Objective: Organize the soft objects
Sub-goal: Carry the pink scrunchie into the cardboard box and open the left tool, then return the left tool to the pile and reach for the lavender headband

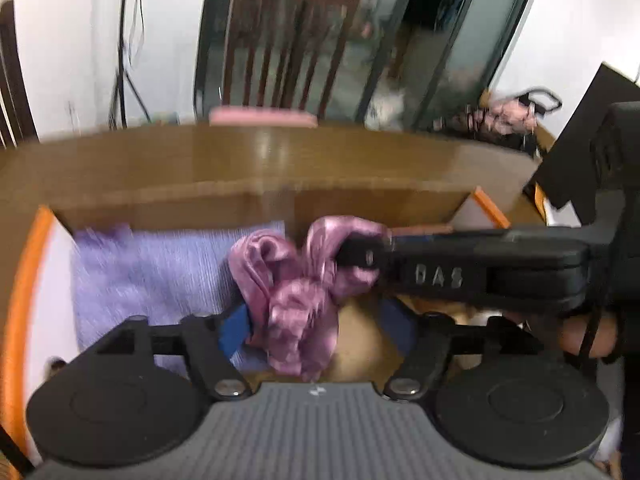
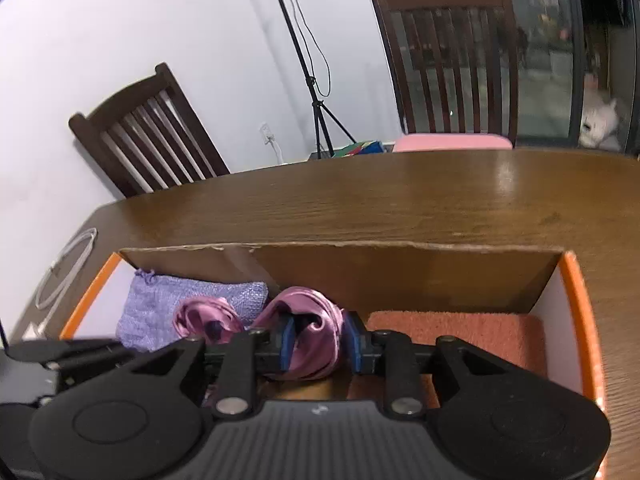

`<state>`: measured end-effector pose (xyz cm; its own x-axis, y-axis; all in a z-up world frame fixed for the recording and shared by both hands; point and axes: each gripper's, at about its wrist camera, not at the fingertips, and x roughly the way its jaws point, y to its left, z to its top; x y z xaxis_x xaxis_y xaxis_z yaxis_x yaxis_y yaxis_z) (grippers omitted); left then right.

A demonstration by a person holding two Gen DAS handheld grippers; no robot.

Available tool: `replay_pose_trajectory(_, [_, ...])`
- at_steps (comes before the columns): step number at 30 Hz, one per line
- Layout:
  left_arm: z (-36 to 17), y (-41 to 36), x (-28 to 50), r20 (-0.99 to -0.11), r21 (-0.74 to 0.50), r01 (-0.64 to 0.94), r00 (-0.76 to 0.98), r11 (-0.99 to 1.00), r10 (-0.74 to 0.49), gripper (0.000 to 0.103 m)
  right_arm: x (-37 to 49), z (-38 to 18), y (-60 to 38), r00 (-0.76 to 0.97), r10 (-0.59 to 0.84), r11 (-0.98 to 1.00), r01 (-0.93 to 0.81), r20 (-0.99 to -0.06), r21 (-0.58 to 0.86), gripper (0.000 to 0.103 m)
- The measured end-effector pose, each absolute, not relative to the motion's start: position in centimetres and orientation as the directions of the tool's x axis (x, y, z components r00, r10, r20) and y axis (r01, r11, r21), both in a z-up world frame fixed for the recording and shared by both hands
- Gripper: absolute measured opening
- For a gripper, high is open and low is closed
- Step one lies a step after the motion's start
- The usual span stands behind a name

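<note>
Lying in an orange-rimmed box (image 2: 576, 292) on a wooden table (image 2: 400, 200): pink satin cloth (image 2: 312, 320), between lilac pouch (image 2: 160, 312) left and coral towel (image 2: 460, 336) right; left gripper (image 1: 316, 332) spread wide, cloth loose between; right gripper (image 2: 320, 346) slightly parted around a fold, grip uncertain.

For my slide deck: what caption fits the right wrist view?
Right tongs around a pink satin cloth inside an orange-edged box, between a lilac pouch and a coral towel.
</note>
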<state>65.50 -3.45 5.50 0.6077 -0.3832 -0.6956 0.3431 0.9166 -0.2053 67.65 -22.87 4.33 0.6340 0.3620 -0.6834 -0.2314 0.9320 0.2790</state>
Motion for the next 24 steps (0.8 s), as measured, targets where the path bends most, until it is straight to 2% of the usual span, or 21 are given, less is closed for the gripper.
replay_pose_trajectory(1, [5.9,-3.8,64.9,-0.693,-0.188,0.350,0.616,0.918,-0.376,0.074,67.2,4.8,-22.9,0.635,0.354,0.935,-0.232,-0.686,0.268,0.031])
replay_pose_trajectory(3, [7.3,-4.0,64.0,-0.697,-0.160,0.357,0.620,0.920,-0.361,0.075,66.3,6.2,-22.4,0.630,0.344,0.938,-0.251,-0.696,0.237,0.053])
replay_pose_trajectory(5, [9.7,-3.4,62.4,-0.683,-0.142,0.347,0.644,0.927,-0.345,0.075,64.5,8.5,-22.2,0.658,0.316,0.946,-0.271,-0.683,0.177,0.060])
replay_pose_trajectory(11, [17.5,-0.1,56.2,-0.597,-0.132,0.303,0.736,0.944,-0.320,0.077,58.3,16.7,-24.9,0.738,0.281,0.957,-0.265,-0.614,0.119,0.062])
replay_pose_trajectory(17, [23.5,1.0,48.1,-0.514,-0.056,0.288,0.812,0.956,-0.275,0.083,50.8,23.1,-28.3,0.798,0.231,0.970,-0.235,-0.557,0.065,0.068])
replay_pose_trajectory(20, [24.3,1.4,44.2,-0.471,-0.053,0.282,0.839,0.958,-0.273,0.085,47.0,24.8,-29.4,0.820,0.226,0.971,-0.230,-0.525,0.059,0.072])
replay_pose_trajectory(24, [22.0,2.2,39.0,-0.461,-0.026,0.258,0.854,0.966,-0.241,0.086,41.5,24.5,-30.0,0.835,0.257,0.963,-0.261,-0.486,0.062,0.073])
